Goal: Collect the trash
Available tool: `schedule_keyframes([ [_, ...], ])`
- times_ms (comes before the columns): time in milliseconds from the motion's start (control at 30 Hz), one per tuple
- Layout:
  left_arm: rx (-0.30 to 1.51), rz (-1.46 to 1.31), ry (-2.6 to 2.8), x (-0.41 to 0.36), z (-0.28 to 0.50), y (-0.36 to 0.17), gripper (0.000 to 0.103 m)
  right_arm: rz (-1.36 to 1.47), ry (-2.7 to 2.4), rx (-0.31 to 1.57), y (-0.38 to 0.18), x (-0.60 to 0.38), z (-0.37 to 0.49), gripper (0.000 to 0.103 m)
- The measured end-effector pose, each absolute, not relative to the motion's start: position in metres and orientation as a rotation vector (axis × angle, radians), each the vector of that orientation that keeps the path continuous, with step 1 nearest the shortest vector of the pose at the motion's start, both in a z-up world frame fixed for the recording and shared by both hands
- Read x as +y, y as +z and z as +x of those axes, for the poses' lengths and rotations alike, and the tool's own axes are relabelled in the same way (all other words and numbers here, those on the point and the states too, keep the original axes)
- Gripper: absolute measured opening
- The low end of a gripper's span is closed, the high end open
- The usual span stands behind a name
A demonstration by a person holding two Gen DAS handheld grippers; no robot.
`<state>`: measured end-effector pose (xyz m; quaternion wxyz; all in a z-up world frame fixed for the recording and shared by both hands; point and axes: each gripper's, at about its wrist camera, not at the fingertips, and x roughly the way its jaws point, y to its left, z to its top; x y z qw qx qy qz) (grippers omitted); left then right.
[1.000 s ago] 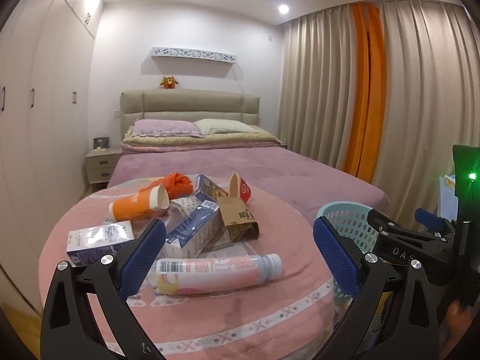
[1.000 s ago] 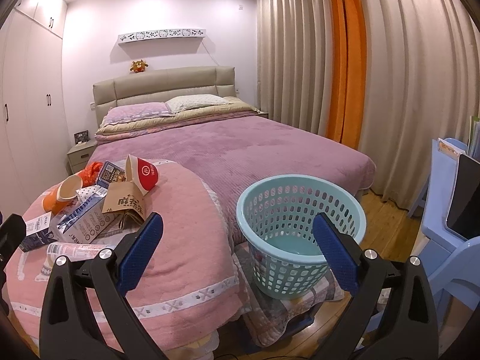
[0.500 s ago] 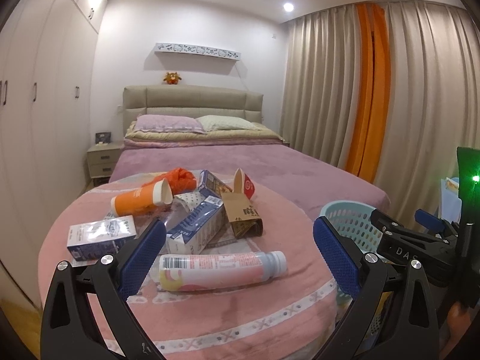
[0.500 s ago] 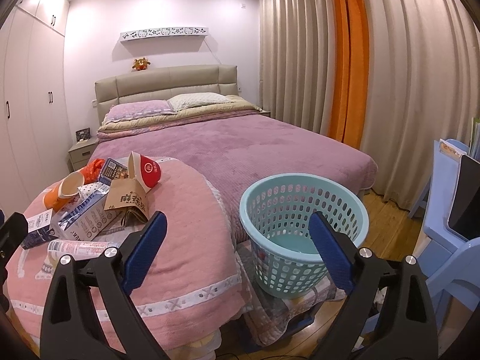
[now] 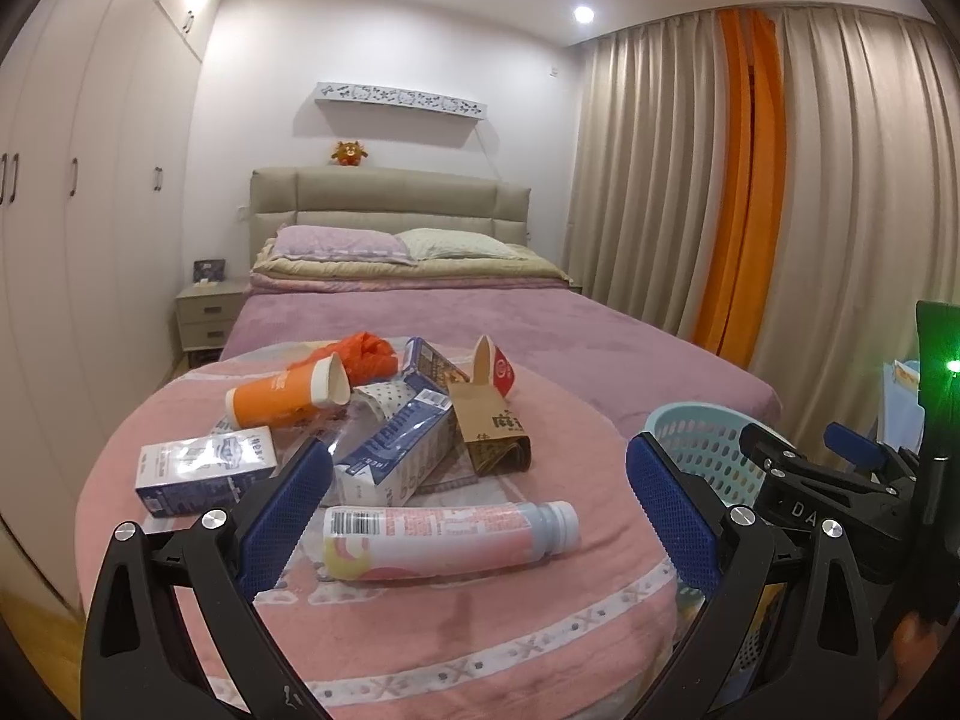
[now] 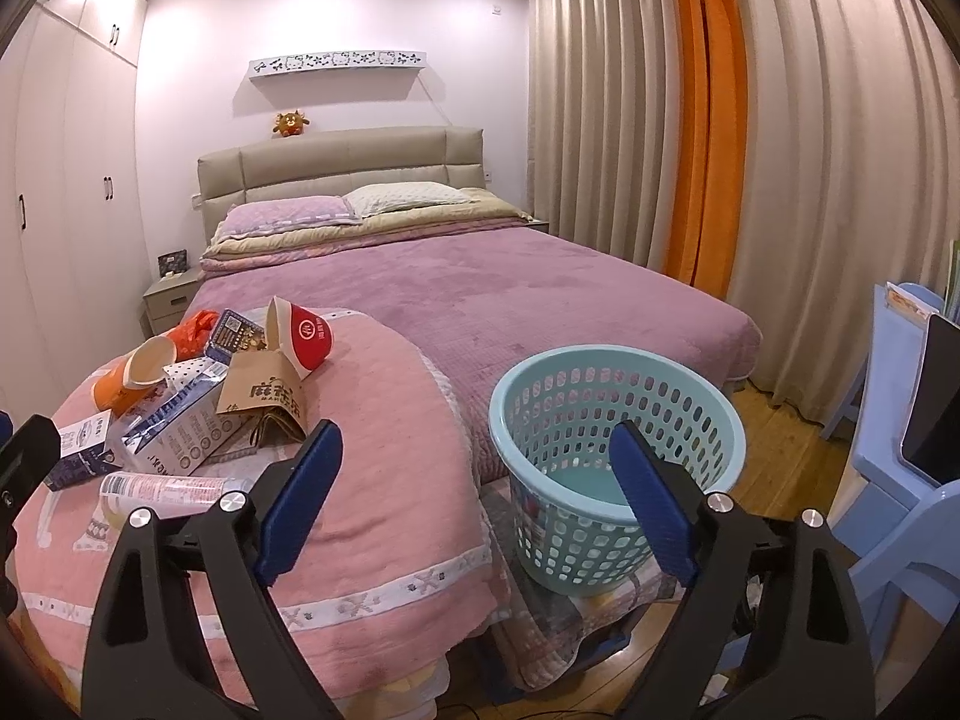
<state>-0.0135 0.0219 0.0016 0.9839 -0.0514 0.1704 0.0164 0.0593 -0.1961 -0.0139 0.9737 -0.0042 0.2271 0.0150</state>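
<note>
Left wrist view looks over a round table draped in a pink quilted cloth, where the trash lies heaped near the middle: a clear plastic bottle with a pink label and grey cap on its side nearest the camera, a blue and white milk carton tipped behind it, a small blue and white box to the left, an orange paper cup on its side, a folded brown paper bag, a red and white paper cup and a crumpled orange plastic bag at the back. The left gripper hovers with its blue pads spread wide and empty, the bottle lying between them in the picture; it looks lined up for that bottle first, being the closest and free of the pile.

Beside the table's right edge, lower down on a folded blanket, stands a pale blue perforated plastic basket, empty as far as can be seen and likely the place for the rubbish. The right gripper is also spread and holds nothing, aimed between table edge and basket. The bottle has bare cloth in front of it, so a low approach seems free; being round, it may roll. A purple-covered bed lies beyond.
</note>
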Motion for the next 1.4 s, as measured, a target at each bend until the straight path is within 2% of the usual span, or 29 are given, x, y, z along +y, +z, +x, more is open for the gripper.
schedule_keyframes([
  [100, 0.354, -0.106, 0.036, 0.024, -0.012, 0.0, 0.095, -0.009, 0.05, 0.464, -0.014, -0.193, 0.06, 0.08],
  [333, 0.387, -0.097, 0.135, 0.05, -0.012, -0.009, 0.095, -0.046, 0.138, 0.483, -0.021, -0.166, 0.067, 0.05],
  [567, 0.402, -0.116, 0.373, 0.138, -0.009, -0.008, 0.095, -0.078, 0.321, 0.528, -0.028, -0.124, 0.09, 0.051],
  [700, 0.427, -0.172, 0.422, 0.198, -0.001, -0.006, 0.095, -0.087, 0.47, 0.626, -0.043, -0.095, 0.115, 0.054],
  [867, 0.549, -0.227, 0.305, 0.247, 0.029, -0.02, 0.095, -0.071, 0.597, 0.727, -0.061, -0.073, 0.132, 0.06],
  [1000, 0.612, -0.251, 0.251, 0.262, 0.058, -0.033, 0.095, -0.06, 0.599, 0.763, -0.066, -0.071, 0.146, 0.06],
  [1233, 0.737, -0.118, 0.167, 0.251, 0.1, -0.049, 0.095, -0.069, 0.62, 0.862, -0.077, -0.077, 0.168, 0.06],
  [1400, 0.815, -0.108, 0.086, 0.252, 0.103, -0.061, 0.094, -0.046, 0.68, 0.924, -0.084, -0.081, 0.173, 0.06],
])
